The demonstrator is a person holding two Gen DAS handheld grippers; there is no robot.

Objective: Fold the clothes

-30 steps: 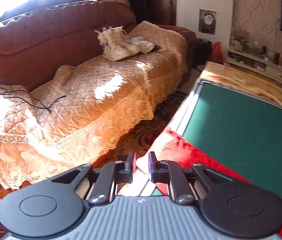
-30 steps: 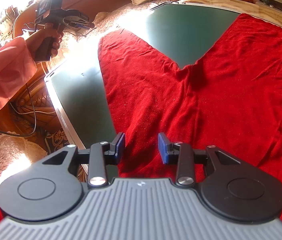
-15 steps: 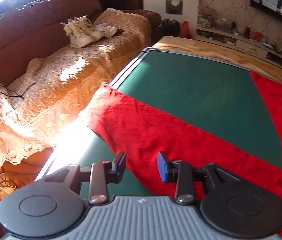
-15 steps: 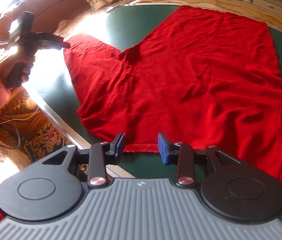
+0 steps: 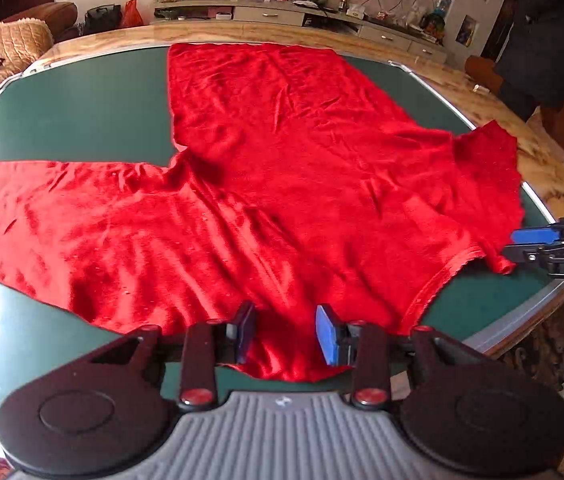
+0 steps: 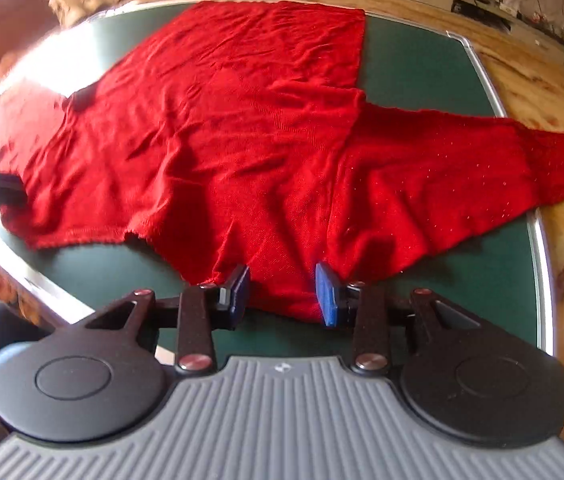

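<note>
Left wrist view shows the red sweater spread flat on the green bench, both grippers' fingers parted and empty at its near edge; grip both layers squarely.

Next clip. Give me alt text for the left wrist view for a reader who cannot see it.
A red long-sleeved garment lies spread flat on a green tabletop, one sleeve stretched out to the left. The left gripper sits open over the garment's near edge, and the right gripper reaches in at the right beside the other sleeve. A cluttered shelf unit lines the far wall.
</note>
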